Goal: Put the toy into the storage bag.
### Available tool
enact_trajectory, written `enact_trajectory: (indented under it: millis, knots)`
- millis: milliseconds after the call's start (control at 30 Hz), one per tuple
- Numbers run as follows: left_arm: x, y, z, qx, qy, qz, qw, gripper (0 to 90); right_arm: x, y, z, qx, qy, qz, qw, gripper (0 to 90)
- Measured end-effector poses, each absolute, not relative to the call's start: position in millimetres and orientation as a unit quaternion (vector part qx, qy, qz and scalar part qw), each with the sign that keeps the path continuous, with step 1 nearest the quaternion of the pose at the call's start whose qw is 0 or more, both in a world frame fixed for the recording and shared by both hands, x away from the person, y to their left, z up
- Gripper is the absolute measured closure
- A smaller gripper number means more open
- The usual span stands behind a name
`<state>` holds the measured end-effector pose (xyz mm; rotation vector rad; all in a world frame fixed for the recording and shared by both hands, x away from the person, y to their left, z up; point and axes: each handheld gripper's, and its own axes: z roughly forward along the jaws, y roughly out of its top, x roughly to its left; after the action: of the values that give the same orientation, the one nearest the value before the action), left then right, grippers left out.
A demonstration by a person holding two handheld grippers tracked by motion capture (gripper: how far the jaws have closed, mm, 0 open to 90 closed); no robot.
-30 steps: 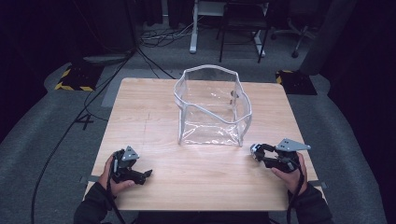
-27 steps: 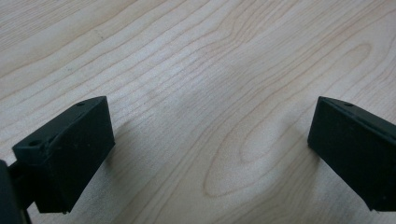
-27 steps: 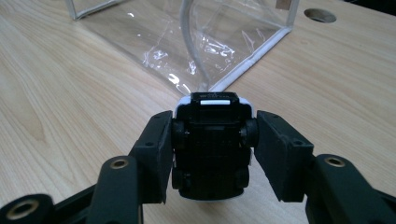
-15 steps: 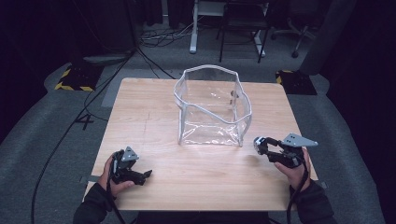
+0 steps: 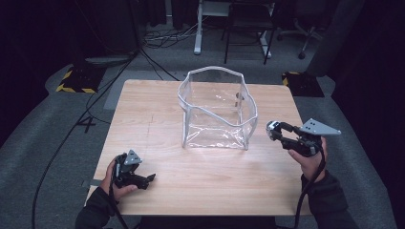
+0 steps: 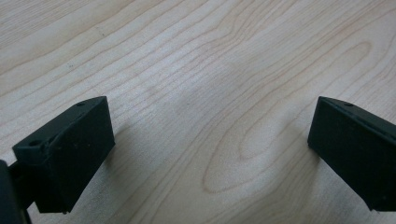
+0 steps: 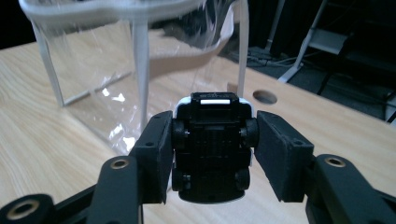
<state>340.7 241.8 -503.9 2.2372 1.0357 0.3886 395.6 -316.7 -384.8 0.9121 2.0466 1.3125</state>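
A person sits at a pale wooden table (image 5: 157,119), with a two-jaw gripper in each hand. The right gripper (image 5: 273,130) is held above the table's right side, just beside the right wall of a clear plastic bag with white trim (image 5: 217,109), which stands upright and open-topped near the middle of the table. This gripper's jaws are closed on a small black toy car with white edging (image 7: 212,144). In the right gripper view the car's underside faces the camera, its wheels showing, and the black pads (image 7: 158,151) press against its two sides. Beyond the car in that view, the bag (image 7: 116,56) rises with its white-edged rim at the top, and a round hole in the tabletop (image 7: 265,96) lies off to the right. The left gripper (image 5: 143,180) rests low over the near left part of the table, well apart from the bag. In the left gripper view its two black jaws stand wide apart with nothing between them, and bare wood grain (image 6: 210,93) lies beneath.
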Motion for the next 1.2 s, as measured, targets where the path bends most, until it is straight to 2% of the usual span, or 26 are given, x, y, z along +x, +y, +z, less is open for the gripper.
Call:
enact_trajectory:
  millis: [233, 333, 600, 1200]
  knots:
    - [341, 242, -504, 0.85, 0.394, 0.147, 0.318, 0.5, 404, -315, -355, 0.324, 0.754, 0.498, 0.279, 48.6]
    - [341, 242, -504, 0.85, 0.394, 0.146, 0.317, 0.6, 407, -307, -340, 0.308, 0.758, 0.491, 0.298, 48.6]
    - [340, 242, -504, 0.85, 0.396, 0.14, 0.317, 0.6, 415, -290, -309, 0.288, 0.755, 0.503, 0.307, 48.6]
    - [340, 242, -504, 0.85, 0.397, 0.141, 0.318, 0.6, 443, -233, -285, 0.26, 0.775, 0.501, 0.285, 48.6]
